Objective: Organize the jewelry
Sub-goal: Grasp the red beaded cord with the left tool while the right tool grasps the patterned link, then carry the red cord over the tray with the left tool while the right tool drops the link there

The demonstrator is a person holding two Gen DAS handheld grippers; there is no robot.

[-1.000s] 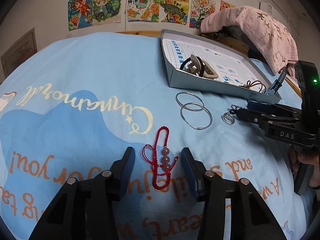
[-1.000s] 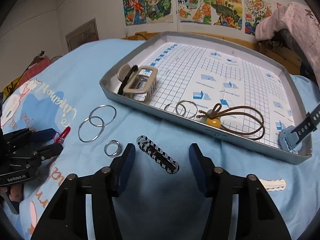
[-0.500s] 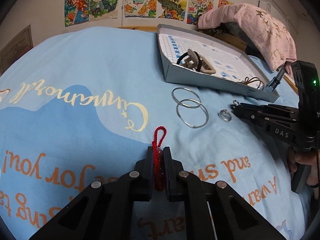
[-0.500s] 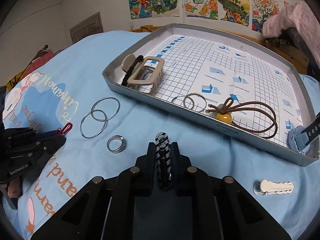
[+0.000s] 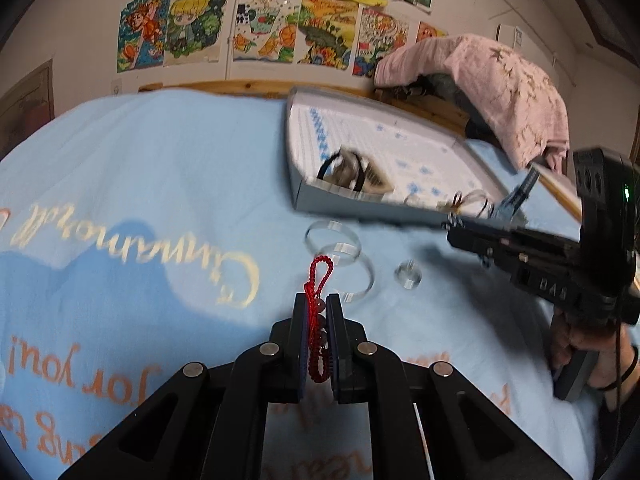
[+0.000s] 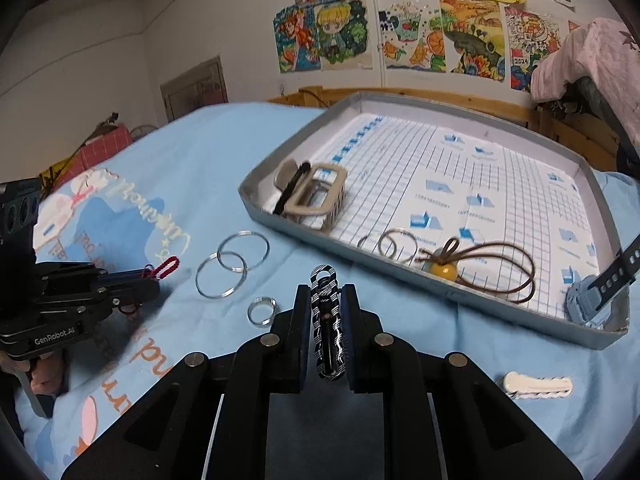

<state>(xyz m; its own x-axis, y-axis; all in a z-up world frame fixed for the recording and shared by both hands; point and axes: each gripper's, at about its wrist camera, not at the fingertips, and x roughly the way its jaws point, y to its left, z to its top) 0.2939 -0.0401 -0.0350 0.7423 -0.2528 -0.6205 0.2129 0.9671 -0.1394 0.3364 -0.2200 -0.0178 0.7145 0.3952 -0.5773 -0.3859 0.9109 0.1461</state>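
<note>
Red cord bracelet (image 5: 318, 320), beaded, listed first from the left wrist view: my left gripper (image 5: 319, 334) is clamped on it, with one loop poking out past the fingertips toward twelve o'clock and a tail hanging inside the jaws. Grey tray (image 5: 340, 196) lies at one o'clock, well apart; two large metal rings (image 5: 340, 258) rest on the blue bedsheet (image 5: 160, 184) just ahead of the tips, a small ring (image 5: 408, 274) at two o'clock of them. Risk as I judge it: the cord is thin and slack, so it may slide out of the pads in transit, or the dangling loop may snag a large ring and drag it along. Right gripper (image 5: 454, 226) shows at three o'clock, near the tray's front wall; both tools heading for the tray at once could collide. From the right wrist view: my right gripper (image 6: 326, 328) is closed on a black-and-white striped hair clip (image 6: 326, 320), which stands up between the pads, its tip beyond them. Tray wall (image 6: 360, 256) sits at twelve to two o'clock, with a beige claw clip (image 6: 316, 196), a brown cord with a yellow bead (image 6: 446, 268) and a blue watch (image 6: 592, 304) inside. Hazard here: a low carry would strike the tray wall and twist the clip loose. White clip (image 6: 536, 386) remains on the sheet at four o'clock.
</note>
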